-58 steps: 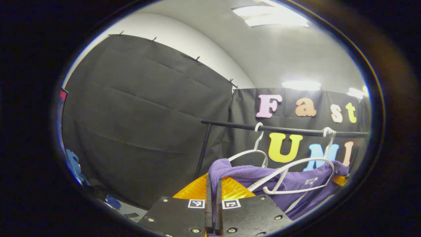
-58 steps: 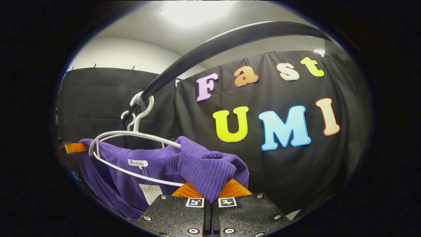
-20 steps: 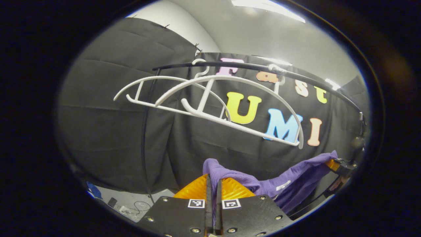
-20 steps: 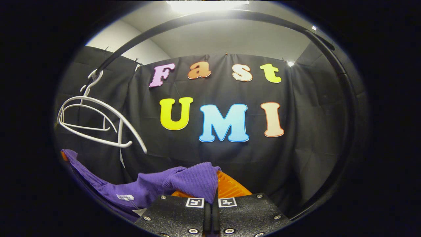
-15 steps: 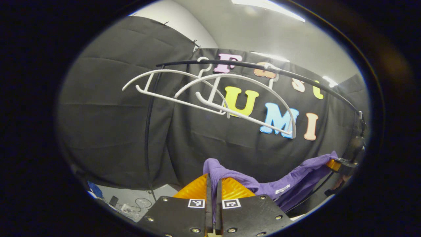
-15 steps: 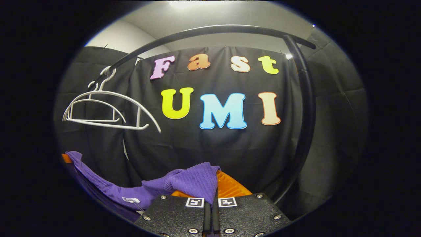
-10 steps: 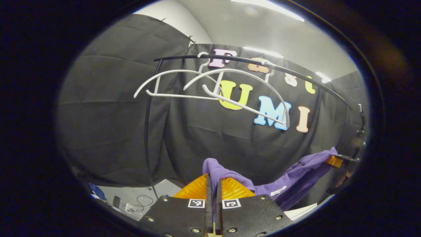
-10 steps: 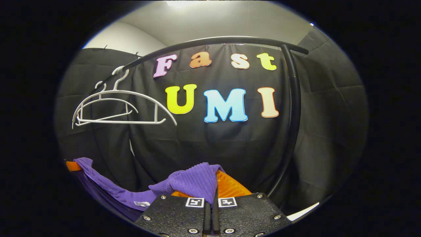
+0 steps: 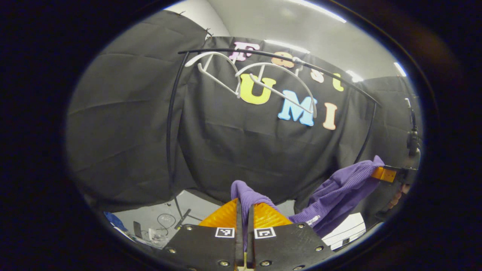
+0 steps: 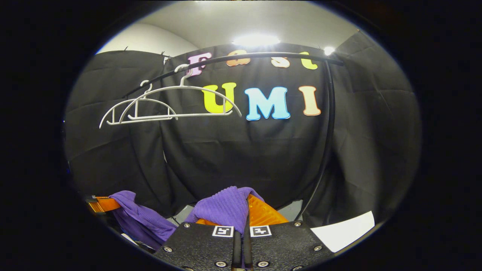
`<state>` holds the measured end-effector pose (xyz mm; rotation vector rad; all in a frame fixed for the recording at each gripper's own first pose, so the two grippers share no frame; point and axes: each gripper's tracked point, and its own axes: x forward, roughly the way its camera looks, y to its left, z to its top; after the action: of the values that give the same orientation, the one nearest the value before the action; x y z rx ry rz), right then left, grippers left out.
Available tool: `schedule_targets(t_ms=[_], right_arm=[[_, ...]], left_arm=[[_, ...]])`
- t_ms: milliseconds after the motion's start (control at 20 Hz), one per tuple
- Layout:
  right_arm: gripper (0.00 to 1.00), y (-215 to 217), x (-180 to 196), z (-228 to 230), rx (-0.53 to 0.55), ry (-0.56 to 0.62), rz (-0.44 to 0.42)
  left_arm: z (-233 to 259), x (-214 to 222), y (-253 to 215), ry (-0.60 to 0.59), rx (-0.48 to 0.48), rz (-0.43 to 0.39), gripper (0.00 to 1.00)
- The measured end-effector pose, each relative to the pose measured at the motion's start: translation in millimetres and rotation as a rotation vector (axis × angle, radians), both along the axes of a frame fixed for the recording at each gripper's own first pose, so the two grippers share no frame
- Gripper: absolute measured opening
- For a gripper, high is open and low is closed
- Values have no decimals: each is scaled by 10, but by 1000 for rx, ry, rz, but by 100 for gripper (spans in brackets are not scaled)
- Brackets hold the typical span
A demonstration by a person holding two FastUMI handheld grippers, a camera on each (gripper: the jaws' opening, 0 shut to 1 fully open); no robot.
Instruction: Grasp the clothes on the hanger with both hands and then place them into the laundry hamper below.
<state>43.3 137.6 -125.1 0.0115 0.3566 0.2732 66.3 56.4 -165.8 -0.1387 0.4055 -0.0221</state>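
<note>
A purple knit garment (image 9: pixel 331 195) hangs stretched between my two grippers, off the hangers. My left gripper (image 9: pixel 244 205) is shut on one end of it, the cloth bunching up between its fingers. My right gripper (image 10: pixel 244 210) is shut on the other end (image 10: pixel 226 207). In the left gripper view the right gripper (image 9: pixel 384 174) shows far right, holding the cloth. In the right gripper view the left gripper (image 10: pixel 103 204) shows at lower left. Two bare white hangers (image 10: pixel 169 103) hang on the black rail (image 10: pixel 256 56) above.
The rail's black uprights (image 10: pixel 327 143) stand in front of the black cloth wall. A white edge (image 10: pixel 344 233) shows low right in the right gripper view. Cables and small items (image 9: pixel 158 233) lie on the grey floor at lower left.
Both grippers have dropped lower with the purple garment and drawn back from the rail. The garment slid off the hangers, which now hang bare and look higher and smaller.
</note>
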Motion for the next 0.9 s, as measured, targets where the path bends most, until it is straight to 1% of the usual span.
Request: schedule_targets(t_ms=[50, 300, 450, 550, 600, 650, 900], right_arm=[[2, 66, -69, -89, -14, 15, 7], [2, 431, -337, -603, -22, 104, 52], [2, 589, -518, -1081, 12, 224, 48], [2, 639, -633, -1430, 1, 298, 41], [2, 645, -683, -1554, -2, 320, 35], [2, 649, -702, -1675, -4, 341, 29], [3, 758, -627, -2231, 16, 444, -12]], left_arm=[[-78, -60, 31, 15, 5, -12, 4], [-677, -229, 222, 104, 43, -53, 4], [-1075, -318, 284, 162, 69, -78, 4], [-1343, -345, 243, 200, 66, -107, 4], [-1463, -336, 218, 216, 58, -120, 9], [-1586, -318, 223, 228, 52, -130, 4], [-2042, -190, 165, 290, 71, -195, 4]])
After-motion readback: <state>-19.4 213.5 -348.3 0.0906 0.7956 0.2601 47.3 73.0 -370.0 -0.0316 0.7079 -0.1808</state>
